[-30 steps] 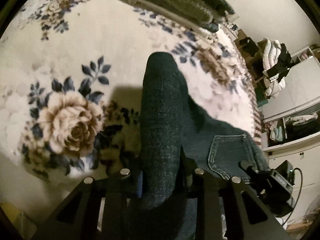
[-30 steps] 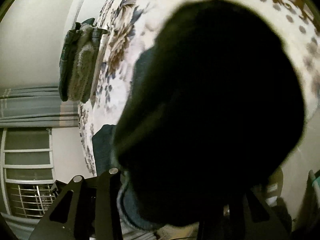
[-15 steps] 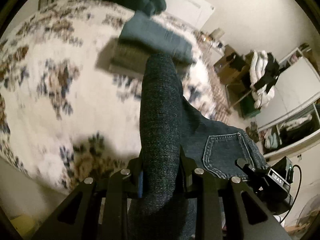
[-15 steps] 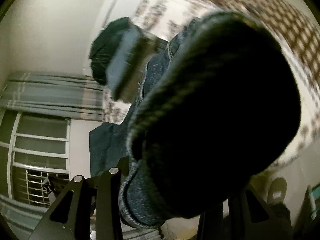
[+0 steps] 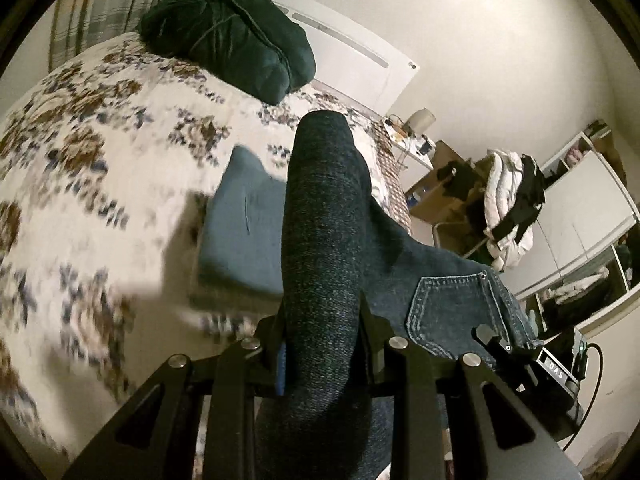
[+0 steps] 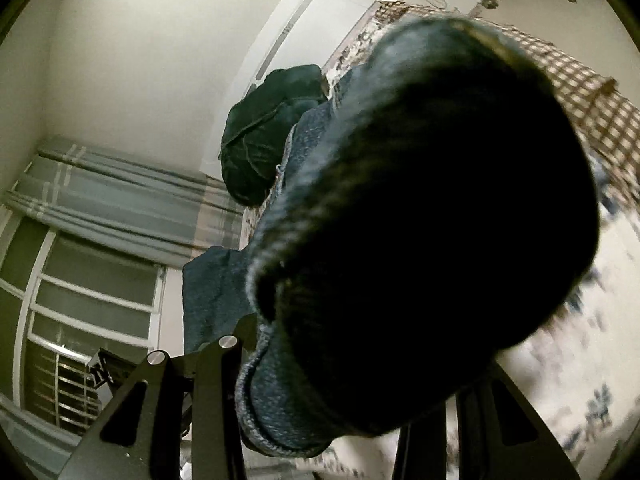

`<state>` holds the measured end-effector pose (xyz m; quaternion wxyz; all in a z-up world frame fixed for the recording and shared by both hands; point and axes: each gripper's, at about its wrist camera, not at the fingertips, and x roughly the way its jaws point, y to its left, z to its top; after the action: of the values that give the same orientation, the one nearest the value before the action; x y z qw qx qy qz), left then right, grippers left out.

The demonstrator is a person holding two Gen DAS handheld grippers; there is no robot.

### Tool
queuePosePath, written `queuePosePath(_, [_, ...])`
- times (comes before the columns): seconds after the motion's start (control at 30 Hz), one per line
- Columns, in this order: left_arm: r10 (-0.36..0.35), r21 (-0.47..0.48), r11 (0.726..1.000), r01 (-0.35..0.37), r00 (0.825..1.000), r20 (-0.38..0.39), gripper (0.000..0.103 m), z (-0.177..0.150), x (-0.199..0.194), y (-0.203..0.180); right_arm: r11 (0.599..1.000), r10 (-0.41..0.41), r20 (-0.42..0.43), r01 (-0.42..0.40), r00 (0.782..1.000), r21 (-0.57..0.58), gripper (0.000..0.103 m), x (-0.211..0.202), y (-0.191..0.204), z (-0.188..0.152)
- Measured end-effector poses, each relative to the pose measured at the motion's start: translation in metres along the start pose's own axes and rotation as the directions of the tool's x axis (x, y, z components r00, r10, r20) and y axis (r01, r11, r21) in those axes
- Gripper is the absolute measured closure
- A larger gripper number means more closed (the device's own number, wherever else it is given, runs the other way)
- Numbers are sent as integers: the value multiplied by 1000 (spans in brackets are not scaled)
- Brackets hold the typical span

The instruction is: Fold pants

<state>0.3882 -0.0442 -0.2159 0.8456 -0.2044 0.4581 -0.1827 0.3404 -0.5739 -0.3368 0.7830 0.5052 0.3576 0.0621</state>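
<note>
Left wrist: left gripper point(image 5: 322, 332) fingers clamped on dark denim jeans point(image 5: 324, 240), fold raised above floral bed point(image 5: 100, 168); back pocket point(image 5: 456, 312) at right; folded blue garment point(image 5: 244, 232) beneath | Right wrist: right gripper point(image 6: 332, 364) fingers pinching jeans point(image 6: 400, 220), bundle filling view.

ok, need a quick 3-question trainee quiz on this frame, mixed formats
1. True or false: the left gripper is shut on the folded dark blue denim jeans.
2. The dark green bundled blanket lies: A) on the floor, B) on the floral bedspread by the white headboard, C) on the wardrobe.
3. Fill in: in the left wrist view, the stitched patch on the jeans is a back ____.

Key: 1 true; 2 B; 3 pocket. The right gripper also clamps the jeans.
</note>
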Motion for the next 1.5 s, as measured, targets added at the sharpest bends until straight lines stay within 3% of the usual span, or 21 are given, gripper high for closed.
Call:
queuePosePath(0.17, [4,-27,1000,-5,1000,-24,80,63,70,36,1000,-4,8,3,1000,24,61,111,2,75])
queuePosePath(0.3, [8,-48,999,-10,999,-51,80,88,118,64,998,-14,-6,14,1000,59,61,173,-23,100])
queuePosePath(0.43, [28,-50,998,-32,996,-79,80,94,156,89,997,-27,-29,29,999,74,61,223,-48,130])
queuePosePath(0.5, [38,-77,996,-46,993,-109,79,88,171,104,996,-52,-55,55,997,68,61,240,-59,129])
queuePosePath(0.6, [68,-84,993,-83,985,-159,68,75,185,122,992,-95,-107,103,990,74,55,261,-81,133])
queuePosePath(0.63, [71,-84,993,-86,982,-173,66,72,184,126,989,-110,-133,121,985,80,47,265,-86,135])
queuePosePath(0.73, [66,-99,991,-85,981,-182,67,75,163,127,983,-127,-168,147,977,107,46,259,-94,148])
queuePosePath(0.87, [139,-14,990,-141,983,-117,68,81,136,113,977,-173,-141,188,975,102,46,229,-92,156])
queuePosePath(0.97, [186,34,982,-183,978,-99,68,89,144,108,975,-180,-99,190,979,111,46,160,-65,89])
queuePosePath(1.03, [214,58,976,-208,971,-108,67,90,159,108,969,-211,-88,220,974,110,46,154,-62,84])
queuePosePath(1.1, [259,71,965,-251,958,-127,64,92,174,114,952,-285,-91,293,954,94,46,154,-63,77])
queuePosePath(1.3, [296,65,955,-289,940,-170,49,92,196,135,914,-399,-102,404,911,32,46,170,-61,78])
queuePosePath(1.47, [340,111,939,-325,926,-163,50,91,184,119,875,-483,-99,481,870,-51,42,178,-48,85])
queuePosePath(1.5, [352,135,933,-333,923,-158,50,90,179,110,858,-513,-92,507,854,-79,41,176,-40,85])
